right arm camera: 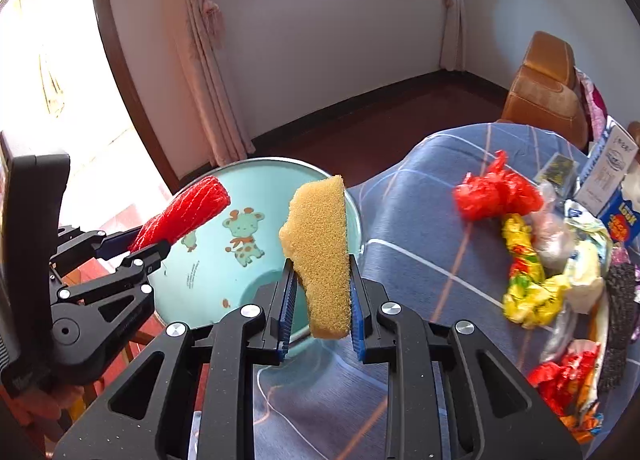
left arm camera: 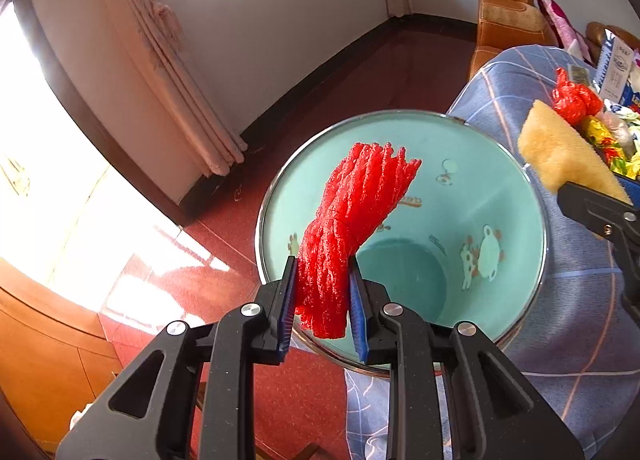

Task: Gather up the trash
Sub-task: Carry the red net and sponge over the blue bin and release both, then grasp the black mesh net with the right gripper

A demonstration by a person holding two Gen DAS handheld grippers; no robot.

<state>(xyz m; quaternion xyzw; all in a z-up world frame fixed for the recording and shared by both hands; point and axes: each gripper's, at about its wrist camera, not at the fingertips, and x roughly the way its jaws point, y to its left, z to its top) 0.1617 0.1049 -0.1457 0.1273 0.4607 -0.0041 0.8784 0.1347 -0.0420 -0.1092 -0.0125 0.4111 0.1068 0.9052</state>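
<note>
My left gripper (left arm camera: 323, 292) is shut on a red foam net sleeve (left arm camera: 352, 227) and holds it over the open mouth of a teal bin (left arm camera: 516, 219) with cartoon animals inside. My right gripper (right arm camera: 320, 300) is shut on a yellow sponge piece (right arm camera: 320, 252) beside the bin's rim (right arm camera: 356, 219). The left gripper (right arm camera: 154, 246) with the red sleeve (right arm camera: 184, 211) shows at the left of the right wrist view. The sponge (left arm camera: 560, 155) and right gripper also show at the right edge of the left wrist view.
A table with a blue checked cloth (right arm camera: 420, 219) holds a pile of trash: a red plastic bag (right arm camera: 496, 195), a yellow wrapper (right arm camera: 524, 280), crumpled wrappers (right arm camera: 568, 380), a black scrubber (right arm camera: 620, 308) and a blue carton (right arm camera: 616, 187). A brown armchair (right arm camera: 544, 87) stands behind. The floor is red.
</note>
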